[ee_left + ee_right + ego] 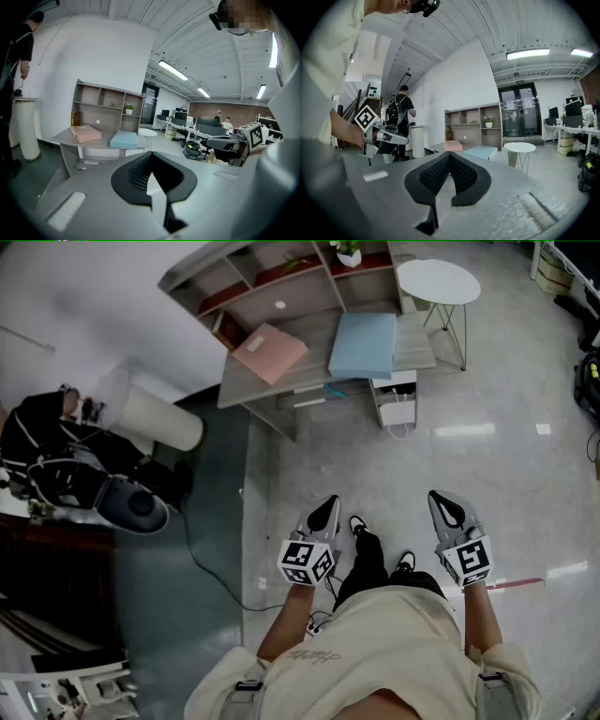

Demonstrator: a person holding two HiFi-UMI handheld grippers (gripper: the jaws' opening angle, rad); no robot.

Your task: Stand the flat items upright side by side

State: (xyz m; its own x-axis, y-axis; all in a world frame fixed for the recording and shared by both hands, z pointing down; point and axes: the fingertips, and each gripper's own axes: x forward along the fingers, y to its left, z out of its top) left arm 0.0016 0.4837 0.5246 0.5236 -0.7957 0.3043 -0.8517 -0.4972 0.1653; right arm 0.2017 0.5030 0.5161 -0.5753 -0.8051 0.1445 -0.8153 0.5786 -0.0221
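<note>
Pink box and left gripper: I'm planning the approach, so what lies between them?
Head view: only bare floor and the desk front edge separate the left gripper from the pink box.

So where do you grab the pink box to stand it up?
Probably its thin front edge, coming from the desk's open front. The pink box lies flat, the shelf stands behind it and the blue box lies to its right, so the near edge looks freest. It looks thin enough to pinch top and bottom.
</note>
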